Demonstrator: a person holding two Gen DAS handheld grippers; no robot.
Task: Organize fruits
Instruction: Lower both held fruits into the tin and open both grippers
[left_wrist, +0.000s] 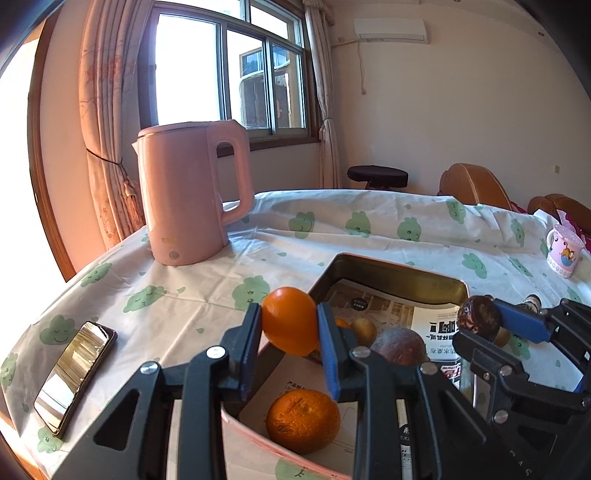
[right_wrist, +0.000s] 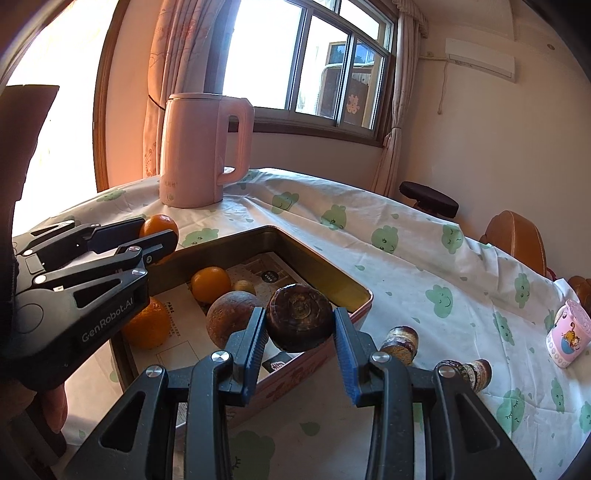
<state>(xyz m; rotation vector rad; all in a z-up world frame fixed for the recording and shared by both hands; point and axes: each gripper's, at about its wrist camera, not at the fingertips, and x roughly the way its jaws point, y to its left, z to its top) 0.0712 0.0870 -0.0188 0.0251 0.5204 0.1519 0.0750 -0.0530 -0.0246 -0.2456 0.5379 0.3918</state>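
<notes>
My left gripper (left_wrist: 290, 326) is shut on a smooth orange (left_wrist: 290, 321) above the near left rim of a paper-lined metal tin (left_wrist: 388, 271). In the right wrist view the same gripper (right_wrist: 157, 234) holds that orange (right_wrist: 157, 225) at the tin's (right_wrist: 314, 254) left wall. My right gripper (right_wrist: 300, 330) is shut on a dark brown water chestnut (right_wrist: 299, 317) over the tin's near right edge; it shows as (left_wrist: 478, 319) in the left wrist view. Inside the tin lie a rough mandarin (left_wrist: 303, 421), a brownish round fruit (right_wrist: 231, 317), another orange (right_wrist: 210, 284) and a small yellowish fruit (right_wrist: 243, 287).
A pink kettle (left_wrist: 188, 192) stands at the back left of the cloth-covered table. A phone (left_wrist: 75, 373) lies near the left edge. A pink mug (right_wrist: 567, 338) sits at the right. Two more dark chestnuts (right_wrist: 400, 341) (right_wrist: 476, 373) lie on the cloth right of the tin.
</notes>
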